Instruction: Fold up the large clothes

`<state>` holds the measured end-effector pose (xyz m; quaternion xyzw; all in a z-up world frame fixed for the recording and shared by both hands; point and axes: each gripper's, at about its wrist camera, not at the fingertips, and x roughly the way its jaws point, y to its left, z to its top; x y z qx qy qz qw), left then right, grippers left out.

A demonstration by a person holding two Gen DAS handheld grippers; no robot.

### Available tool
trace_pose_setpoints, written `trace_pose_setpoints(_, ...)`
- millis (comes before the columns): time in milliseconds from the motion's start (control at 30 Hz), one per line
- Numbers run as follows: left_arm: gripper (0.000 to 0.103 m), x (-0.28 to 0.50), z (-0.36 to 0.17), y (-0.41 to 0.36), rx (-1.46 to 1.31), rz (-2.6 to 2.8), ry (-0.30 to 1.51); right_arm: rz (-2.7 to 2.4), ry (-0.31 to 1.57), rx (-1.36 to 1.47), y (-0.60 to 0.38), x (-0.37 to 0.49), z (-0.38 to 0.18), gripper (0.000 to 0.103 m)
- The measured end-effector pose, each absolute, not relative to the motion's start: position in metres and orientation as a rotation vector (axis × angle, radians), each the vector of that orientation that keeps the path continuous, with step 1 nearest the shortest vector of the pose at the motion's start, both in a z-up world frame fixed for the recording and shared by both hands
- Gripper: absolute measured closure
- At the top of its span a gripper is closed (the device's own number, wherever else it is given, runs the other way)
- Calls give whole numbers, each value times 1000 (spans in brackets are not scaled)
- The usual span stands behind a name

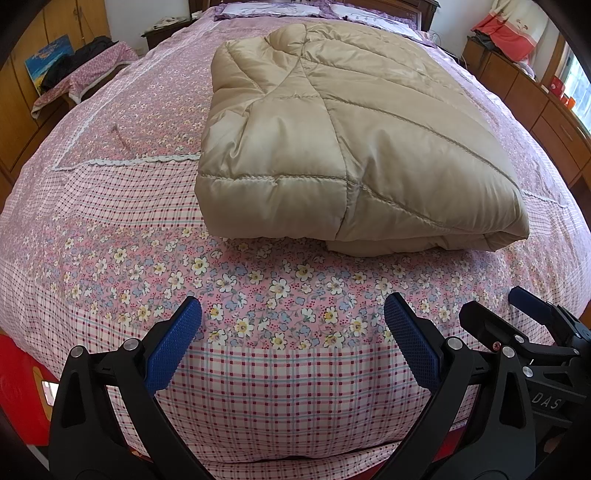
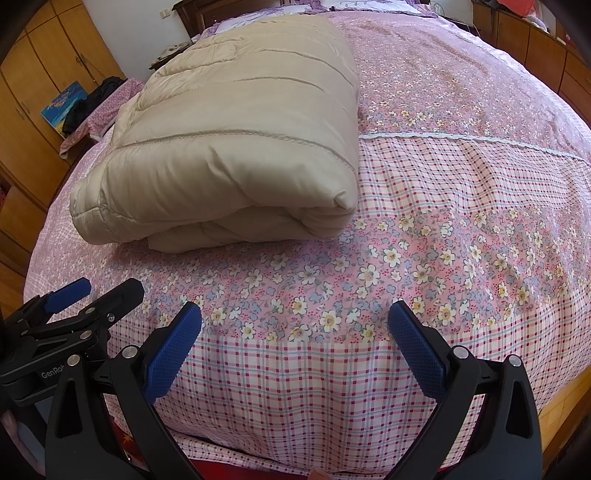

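A beige quilted down coat lies folded into a thick rectangular bundle on the pink floral bedspread. It also shows in the right wrist view, left of centre. My left gripper is open and empty, hovering over the bed's near edge, well short of the coat. My right gripper is open and empty, also over the near edge. The right gripper shows in the left wrist view at the lower right. The left gripper shows in the right wrist view at the lower left.
Pillows lie at the head of the bed. A wooden wardrobe and a cloth-covered side stand with a painting are on the left. Wooden drawers line the right wall.
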<state>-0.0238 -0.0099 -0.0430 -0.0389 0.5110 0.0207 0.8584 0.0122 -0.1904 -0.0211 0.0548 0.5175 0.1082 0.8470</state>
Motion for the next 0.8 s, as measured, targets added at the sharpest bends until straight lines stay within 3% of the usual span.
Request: trace_pose_setpoints(800,4,-23,-39,21,-129,2,1118,209,1090,54,-214,24,-14,6)
